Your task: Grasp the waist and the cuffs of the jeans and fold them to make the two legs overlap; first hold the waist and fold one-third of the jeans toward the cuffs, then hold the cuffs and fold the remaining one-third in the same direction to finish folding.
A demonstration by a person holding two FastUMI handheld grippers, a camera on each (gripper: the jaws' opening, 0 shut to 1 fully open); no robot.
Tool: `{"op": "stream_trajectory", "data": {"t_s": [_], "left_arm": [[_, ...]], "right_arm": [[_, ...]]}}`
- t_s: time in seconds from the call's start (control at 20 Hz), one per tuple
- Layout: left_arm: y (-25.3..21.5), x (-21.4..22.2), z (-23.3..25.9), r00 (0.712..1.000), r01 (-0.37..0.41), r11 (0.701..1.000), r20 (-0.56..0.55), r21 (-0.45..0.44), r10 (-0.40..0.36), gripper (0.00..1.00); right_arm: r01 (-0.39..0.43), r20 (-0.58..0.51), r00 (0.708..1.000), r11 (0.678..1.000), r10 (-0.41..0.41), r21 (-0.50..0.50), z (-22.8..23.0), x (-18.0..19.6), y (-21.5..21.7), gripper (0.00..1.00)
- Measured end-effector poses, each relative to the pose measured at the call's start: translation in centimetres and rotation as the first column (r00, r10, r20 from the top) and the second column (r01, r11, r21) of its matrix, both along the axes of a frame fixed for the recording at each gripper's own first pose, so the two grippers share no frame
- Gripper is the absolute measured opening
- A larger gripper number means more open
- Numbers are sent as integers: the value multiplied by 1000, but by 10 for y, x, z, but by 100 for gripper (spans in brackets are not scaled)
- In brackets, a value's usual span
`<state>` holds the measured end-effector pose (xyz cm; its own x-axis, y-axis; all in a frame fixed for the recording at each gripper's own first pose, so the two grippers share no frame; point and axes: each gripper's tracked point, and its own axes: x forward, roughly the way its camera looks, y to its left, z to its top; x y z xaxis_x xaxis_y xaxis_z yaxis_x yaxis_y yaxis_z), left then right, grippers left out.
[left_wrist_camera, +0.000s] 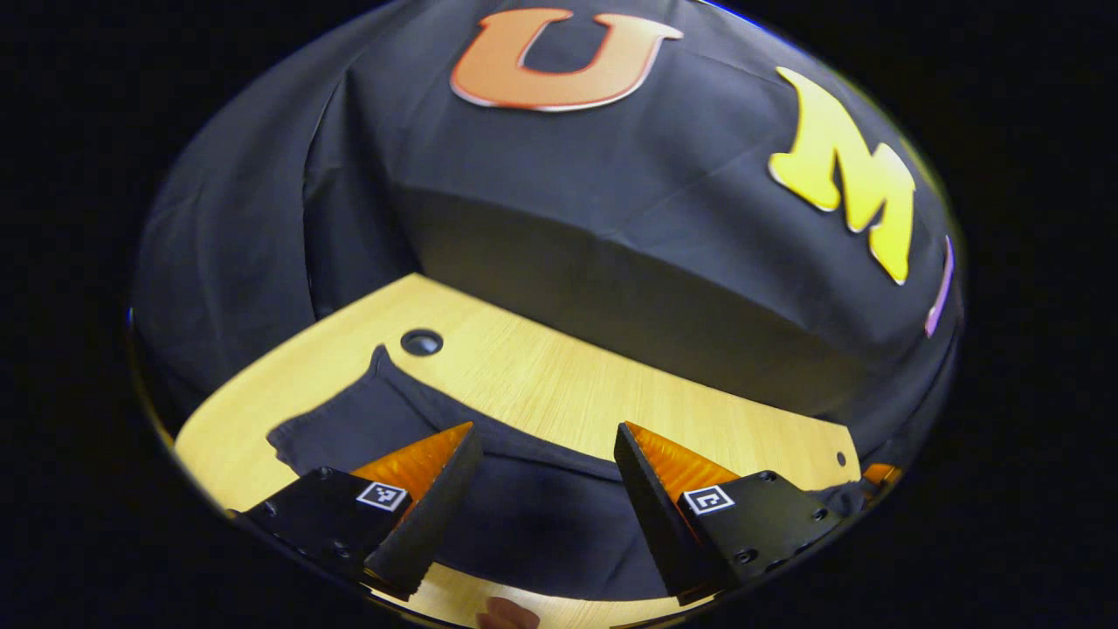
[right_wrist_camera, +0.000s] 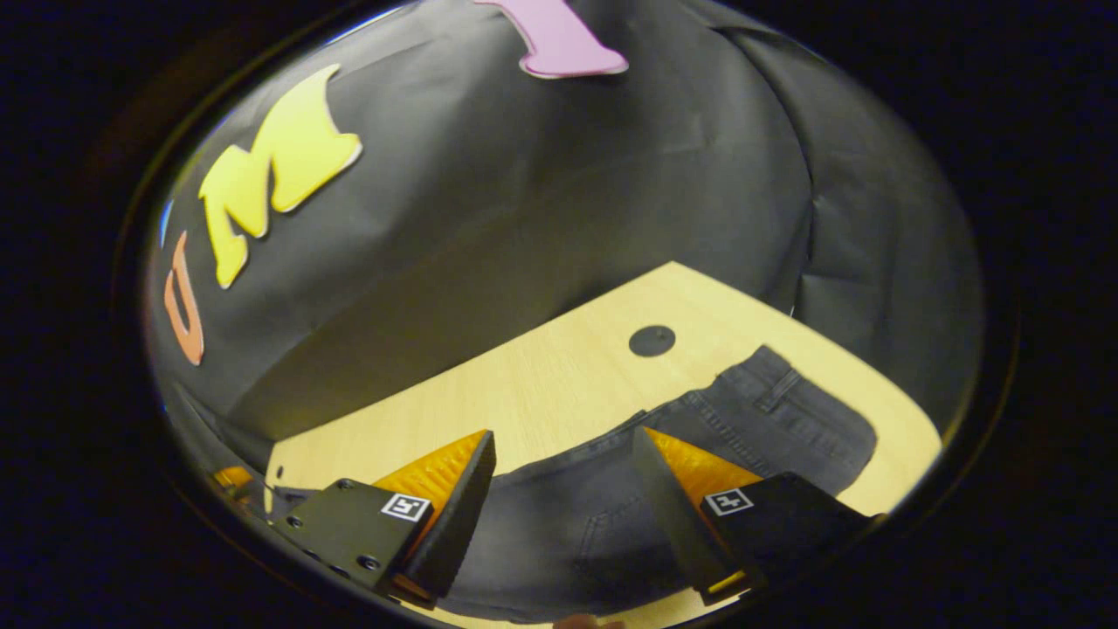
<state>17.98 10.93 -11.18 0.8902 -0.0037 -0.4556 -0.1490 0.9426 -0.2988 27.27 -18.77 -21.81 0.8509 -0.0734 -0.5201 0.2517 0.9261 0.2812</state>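
In the left gripper view the jeans (left_wrist_camera: 541, 515) run out of sight at 6 o'clock, partly covered by both fingers (left_wrist_camera: 437, 489). In the right gripper view the jeans (right_wrist_camera: 786, 428) are cut off at 6 o'clock too, and the counter (right_wrist_camera: 559, 376) is lost past 4 o'clock.

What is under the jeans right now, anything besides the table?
The jeans lie flat on the wooden table. Bare tabletop and a round dark hole show beyond them. Whatever sits beneath the fabric itself is covered and cannot be seen.
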Motion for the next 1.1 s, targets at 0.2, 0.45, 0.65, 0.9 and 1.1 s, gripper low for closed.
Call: {"op": "stream_trajectory", "data": {"t_s": [0.2, 0.45, 0.65, 0.9, 1.1], "left_arm": [[-13, -25, 60, 986, 35, 987, 157, 159, -61, 98], [-36, -80, 140, 923, 65, 959, 348, 274, -162, 99], [-48, -128, 194, 863, 48, 958, 470, 283, -182, 99], [-61, -161, 220, 836, 95, 955, 498, 281, -229, 99], [-57, -169, 221, 857, 74, 966, 479, 250, -189, 99]], "right_arm": [[12, 58, 998, 979, 0, -202, 24, -38, -26, 98], [114, -26, 992, 972, -122, -207, -10, -92, -80, 100], [237, -63, 967, 962, -248, -137, -35, -112, -126, 98], [317, -107, 941, 946, -322, -64, -55, -101, -170, 98], [310, -197, 934, 950, -299, 29, -90, -100, -181, 98]]}}
